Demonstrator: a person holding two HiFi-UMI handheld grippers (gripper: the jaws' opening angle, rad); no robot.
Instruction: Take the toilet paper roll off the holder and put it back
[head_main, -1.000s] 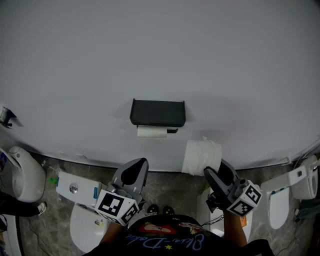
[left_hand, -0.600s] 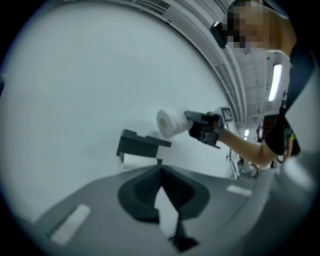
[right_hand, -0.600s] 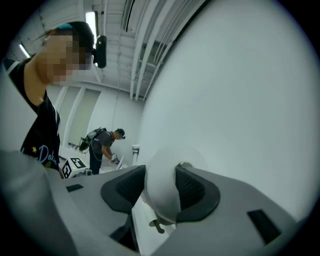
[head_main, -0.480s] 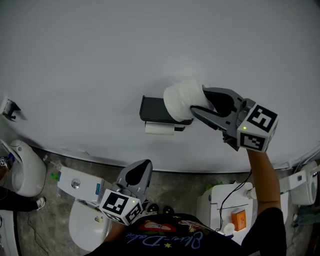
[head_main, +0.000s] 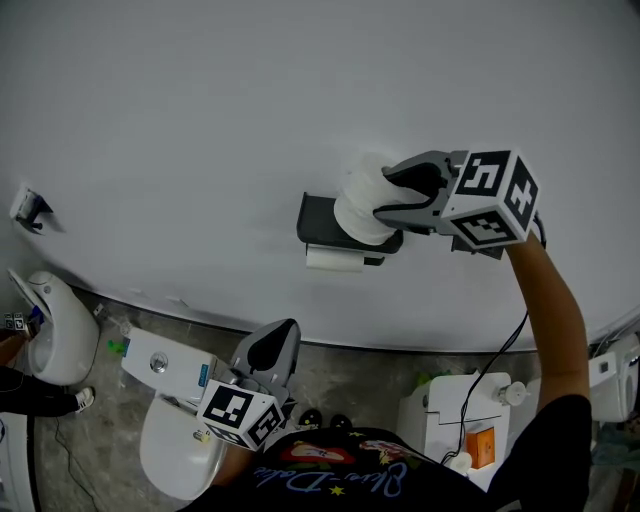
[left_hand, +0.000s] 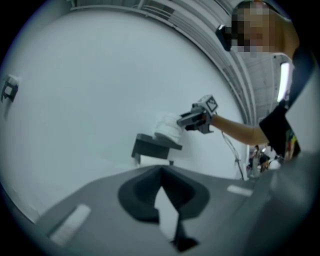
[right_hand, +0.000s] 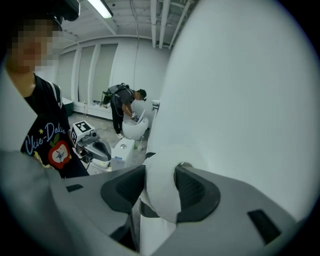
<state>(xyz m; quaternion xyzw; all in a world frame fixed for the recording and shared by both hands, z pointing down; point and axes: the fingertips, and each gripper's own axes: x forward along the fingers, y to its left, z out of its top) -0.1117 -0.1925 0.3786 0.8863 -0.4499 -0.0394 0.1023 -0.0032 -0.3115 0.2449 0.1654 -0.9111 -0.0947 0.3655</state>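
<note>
A black wall holder (head_main: 322, 225) carries a small white roll (head_main: 334, 259) under its shelf. My right gripper (head_main: 384, 195) is shut on a fat white toilet paper roll (head_main: 358, 205), which is pressed close to the wall at the holder's top right corner. In the right gripper view the roll (right_hand: 161, 200) is squeezed between both dark pads. The left gripper view shows the roll (left_hand: 167, 127) just above the holder (left_hand: 151, 147). My left gripper (head_main: 268, 348) hangs low by my body, shut and empty, far below the holder.
A white toilet (head_main: 172, 445) with its tank (head_main: 163, 366) stands on the floor below left. Another toilet (head_main: 50, 335) is at the far left, and a white unit (head_main: 450, 410) at the lower right. A person (right_hand: 122, 107) bends over a toilet in the background.
My right gripper has risen from waist height with the roll and carried it to the wall, then left onto the holder's top. The left gripper has hardly moved.
</note>
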